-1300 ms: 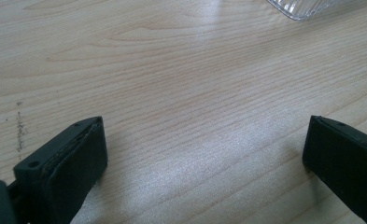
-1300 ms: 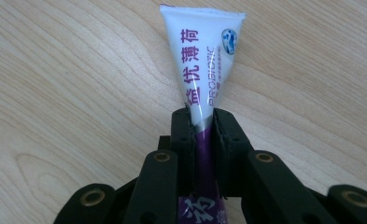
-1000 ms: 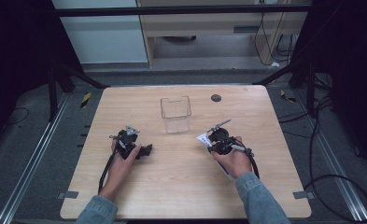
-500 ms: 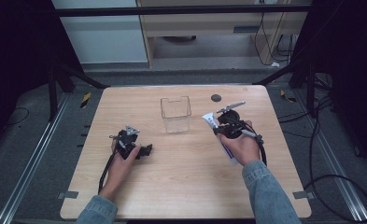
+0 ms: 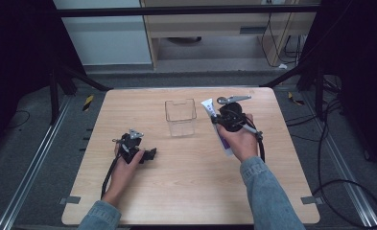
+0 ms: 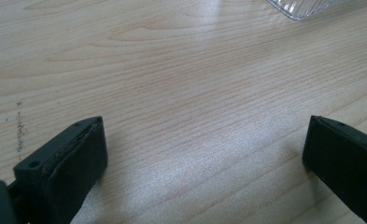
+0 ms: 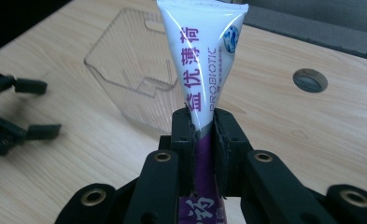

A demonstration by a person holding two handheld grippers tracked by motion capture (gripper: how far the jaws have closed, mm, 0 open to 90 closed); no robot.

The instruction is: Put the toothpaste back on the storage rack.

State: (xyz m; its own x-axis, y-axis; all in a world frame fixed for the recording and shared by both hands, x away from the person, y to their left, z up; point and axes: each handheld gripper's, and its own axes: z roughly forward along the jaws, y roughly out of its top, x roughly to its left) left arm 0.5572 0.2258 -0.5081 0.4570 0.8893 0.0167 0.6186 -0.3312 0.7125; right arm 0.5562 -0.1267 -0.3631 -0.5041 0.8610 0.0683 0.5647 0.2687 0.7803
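Observation:
A white and purple tube (image 7: pixel 204 70) with "PROBIOTIC" printed on it is clamped between the pads of my right gripper (image 7: pixel 203 133); its flat crimped end points up and away. In the high view the right gripper (image 5: pixel 220 125) holds the tube (image 5: pixel 209 109) above the table, just right of a clear plastic container (image 5: pixel 180 117). The container (image 7: pixel 134 79) lies behind the tube in the right gripper view. My left gripper (image 5: pixel 150 154) rests on the table at the left, jaws wide apart over bare wood (image 6: pixel 204 135) with nothing between them.
The light wooden table (image 5: pixel 191 191) has a round grommet hole (image 7: pixel 310 80) at its far right. A corner of the clear container (image 6: pixel 302 7) lies ahead of the left gripper. Dark floor, metal rails and cables surround the table.
My right hand has lifted the tube off the table and carried it up and toward the container's right side. The left hand has stayed where it was.

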